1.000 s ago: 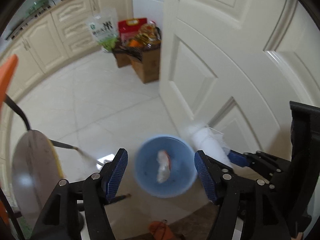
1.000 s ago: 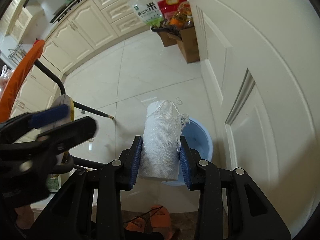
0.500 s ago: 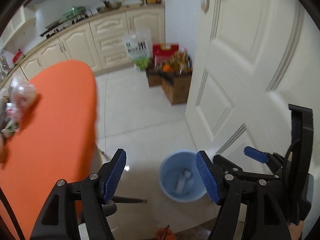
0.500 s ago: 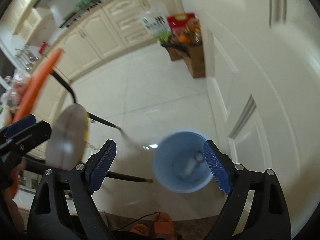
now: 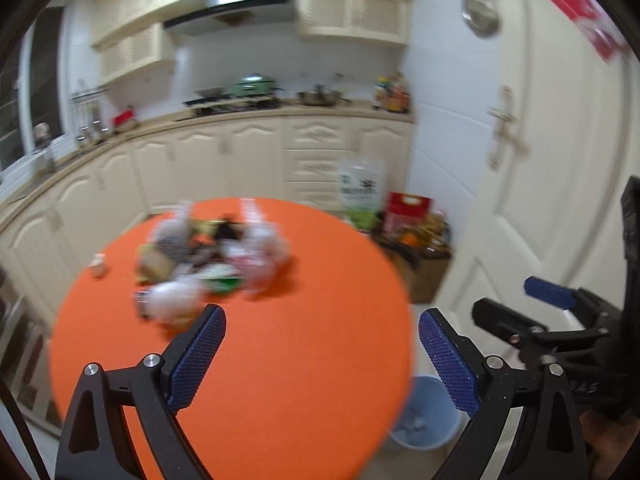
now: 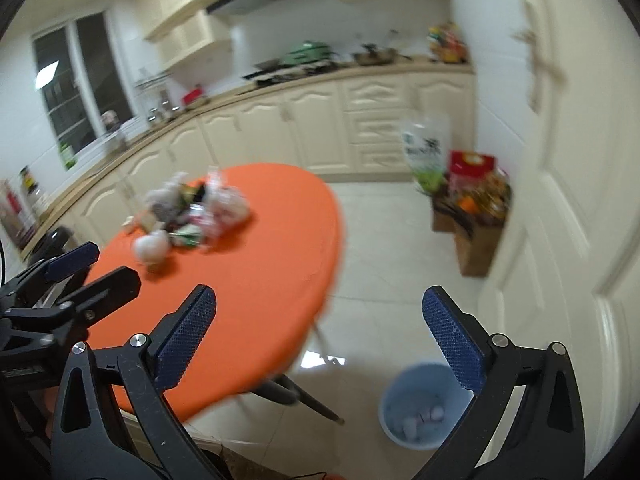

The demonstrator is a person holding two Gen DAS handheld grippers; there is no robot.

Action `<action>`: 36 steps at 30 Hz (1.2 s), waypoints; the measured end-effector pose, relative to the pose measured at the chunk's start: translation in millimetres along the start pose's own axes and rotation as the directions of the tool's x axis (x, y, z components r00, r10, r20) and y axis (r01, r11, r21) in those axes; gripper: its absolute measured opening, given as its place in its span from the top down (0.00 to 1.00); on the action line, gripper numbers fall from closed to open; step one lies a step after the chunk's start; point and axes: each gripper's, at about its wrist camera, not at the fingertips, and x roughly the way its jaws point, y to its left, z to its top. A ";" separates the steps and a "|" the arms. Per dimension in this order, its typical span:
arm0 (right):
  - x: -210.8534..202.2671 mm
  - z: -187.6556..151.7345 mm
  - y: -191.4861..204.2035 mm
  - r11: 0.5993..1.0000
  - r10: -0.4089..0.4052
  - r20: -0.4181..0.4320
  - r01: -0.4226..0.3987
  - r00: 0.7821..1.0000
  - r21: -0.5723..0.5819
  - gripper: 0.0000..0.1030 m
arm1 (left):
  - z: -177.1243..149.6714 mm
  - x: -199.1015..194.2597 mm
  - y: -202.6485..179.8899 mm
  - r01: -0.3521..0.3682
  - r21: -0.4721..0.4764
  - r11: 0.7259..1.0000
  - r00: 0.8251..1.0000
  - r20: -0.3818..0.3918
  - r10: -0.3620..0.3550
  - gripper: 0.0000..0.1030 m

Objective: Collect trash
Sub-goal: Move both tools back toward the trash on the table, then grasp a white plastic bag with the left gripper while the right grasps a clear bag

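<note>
Both grippers, left (image 5: 320, 354) & right (image 6: 320, 336), jaws just opened wide w/ nothing between, hang over orange table (image 6: 256, 280), trash pile (image 5: 208, 264) toward its far edge, blue bin (image 6: 424, 408) on floor below.

Trash heap (image 5: 208, 264) on orange table (image 5: 280, 360): motion-blurred in both views, single items not separable; pale bags, something green, nothing more legible. Table's near edge cut off by frame bottom, left wrist view. Blue bin (image 6: 420, 408): rim partly hidden behind right gripper's finger (image 6: 456, 344); in left wrist view mostly behind table edge. White lumps inside, too small to identify. Printed bag (image 6: 426, 152) by cabinets: text unreadable
</note>
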 end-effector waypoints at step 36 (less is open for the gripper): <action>254.5 65.9 63.0 0.978 0.210 -0.227 -0.202 0.951 0.058 0.57 | 16.3 135.4 122.2 -0.082 -0.170 0.982 0.989 -0.137 0.059 0.55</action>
